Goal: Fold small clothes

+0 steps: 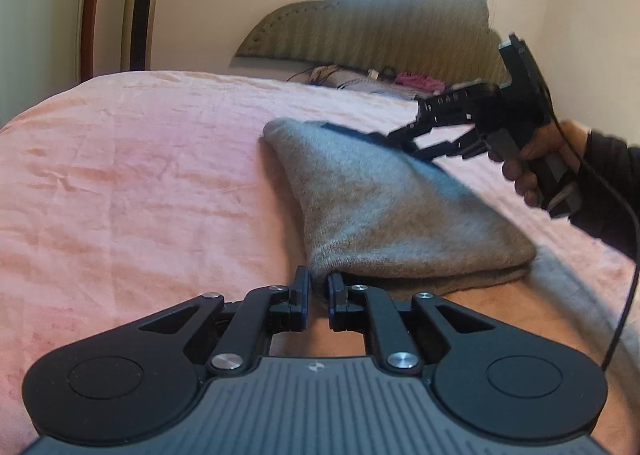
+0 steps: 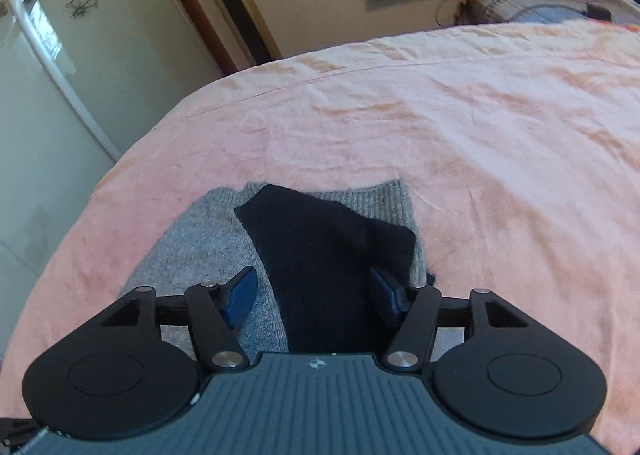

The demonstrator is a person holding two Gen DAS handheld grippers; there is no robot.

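A grey knit garment [image 1: 384, 207] lies folded on the pink bedspread [image 1: 140, 175]. My left gripper [image 1: 319, 289] is nearly shut, pinching the garment's near corner between its pads. My right gripper [image 1: 396, 137] hovers open over the garment's far end, held by a hand in a dark sleeve. In the right wrist view the right gripper [image 2: 316, 293] is wide open, its blue pads either side of a dark navy piece [image 2: 320, 255] that lies on the grey knit [image 2: 208, 231].
The pink bedspread [image 2: 480, 135] spreads wide to the left and far side. A padded headboard [image 1: 368, 27] and clutter [image 1: 352, 77] stand at the back. A tower heater [image 1: 142, 3] and a door are at far left. A cable [image 1: 624, 275] hangs from the right gripper.
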